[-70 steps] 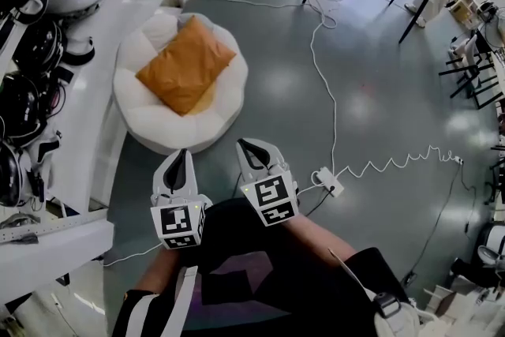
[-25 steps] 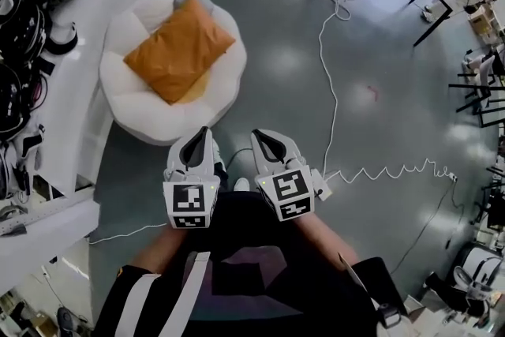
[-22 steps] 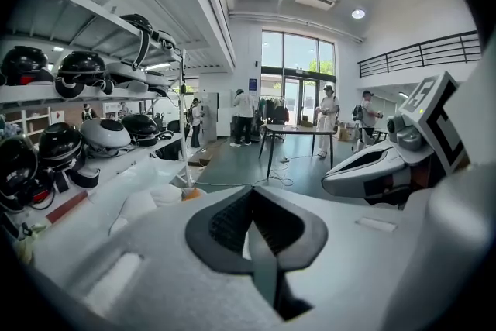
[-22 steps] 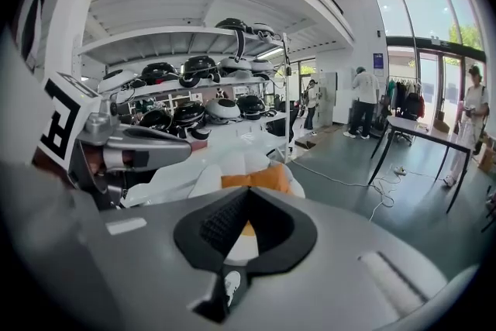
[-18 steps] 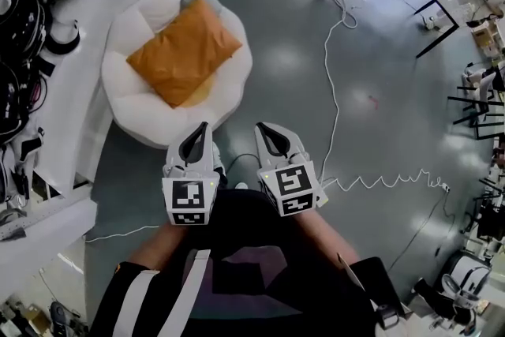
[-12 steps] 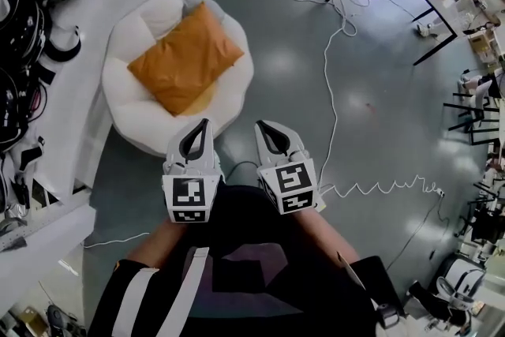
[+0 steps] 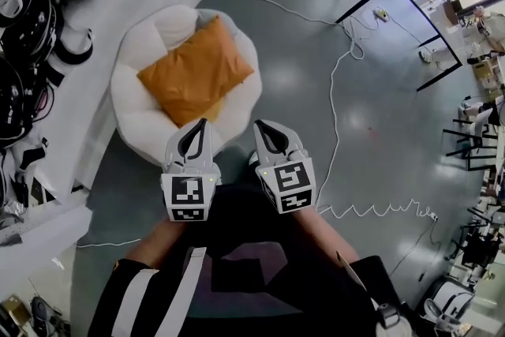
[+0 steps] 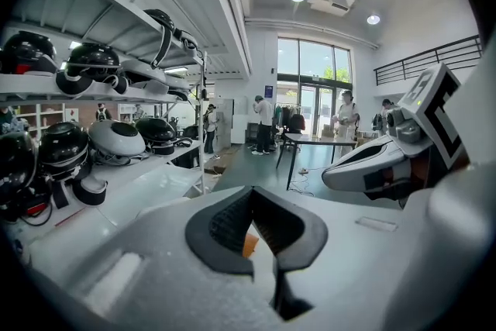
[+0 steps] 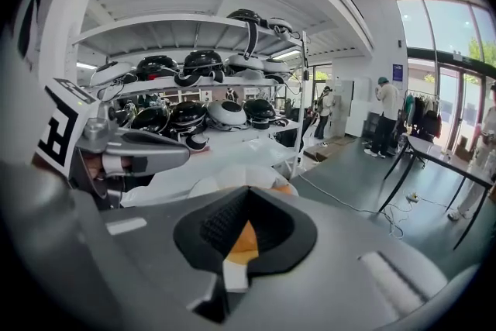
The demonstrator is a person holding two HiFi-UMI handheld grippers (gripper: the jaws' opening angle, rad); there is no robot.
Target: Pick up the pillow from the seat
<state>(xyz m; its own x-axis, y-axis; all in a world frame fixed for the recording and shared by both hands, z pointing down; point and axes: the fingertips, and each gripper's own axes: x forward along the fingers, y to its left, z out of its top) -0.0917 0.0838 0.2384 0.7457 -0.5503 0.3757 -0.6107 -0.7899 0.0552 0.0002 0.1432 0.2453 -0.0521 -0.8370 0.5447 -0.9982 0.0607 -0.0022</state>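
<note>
Seat (image 7: pixel 132 129) has drawn closer; pillow (image 7: pixel 197 71) at 12 o'clock from clenched empty left gripper (image 7: pixel 195 130), 11 from clenched empty right gripper (image 7: pixel 265 130); left nearer.

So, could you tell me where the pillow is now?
The orange pillow lies upper left in the head view, on the round white seat, just beyond the left gripper, beside the helmet shelf.

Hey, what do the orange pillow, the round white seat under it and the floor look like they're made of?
Pillow: likely woven fabric, matte orange, with soft creases and plump corners.
Seat: probably plush or fleece, matte white, bulging in padded lobes.
Floor: hard, smooth grey, maybe sealed concrete or vinyl; it mirrors the ceiling lights.
</note>
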